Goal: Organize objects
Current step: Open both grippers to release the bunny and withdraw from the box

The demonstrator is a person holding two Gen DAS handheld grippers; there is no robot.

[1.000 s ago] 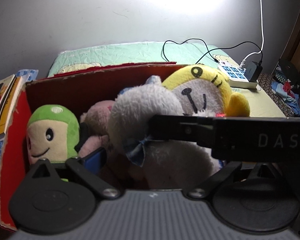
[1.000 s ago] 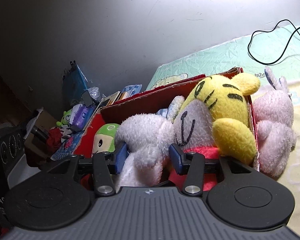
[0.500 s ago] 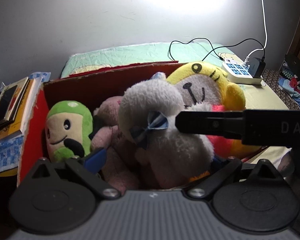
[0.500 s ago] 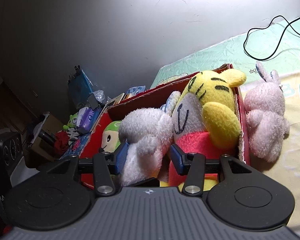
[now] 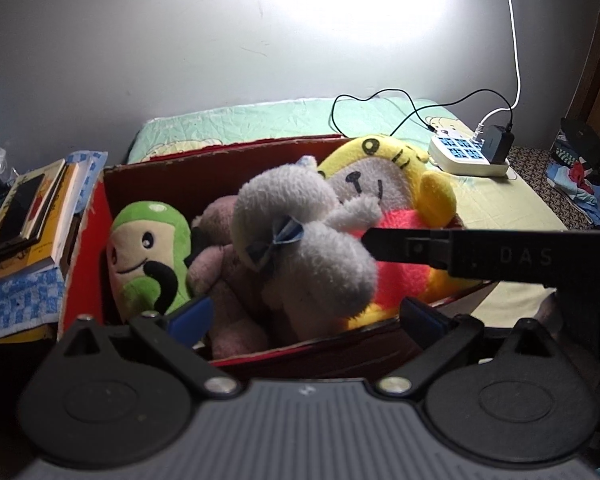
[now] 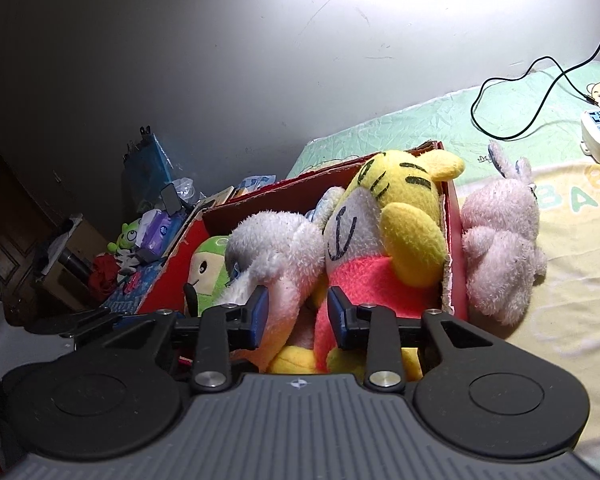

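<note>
A red cardboard box (image 5: 160, 172) on the bed holds several plush toys. Among them are a green one (image 5: 148, 248), a dull pink one (image 5: 220, 264), a grey-white one with a blue bow (image 5: 300, 240) and a yellow tiger (image 5: 384, 176). My right gripper (image 6: 298, 316) is shut on the lower part of the grey-white plush (image 6: 276, 248), which fills the gap between the blue pads. In the left wrist view it shows as a black bar (image 5: 460, 250) coming in from the right. My left gripper (image 5: 306, 316) hangs open in front of the box's near wall, holding nothing.
A pale pink rabbit plush (image 6: 500, 248) lies on the bed against the box's right wall (image 6: 454, 216). A power strip (image 5: 464, 152) with cables sits at the back right. A stack of books (image 5: 32, 220) lies left of the box, with clutter (image 6: 148, 236) beyond.
My right gripper's fingers have narrowed onto the grey-white plush. Both grippers have drawn back from the box, so its near wall now shows in the left wrist view.
</note>
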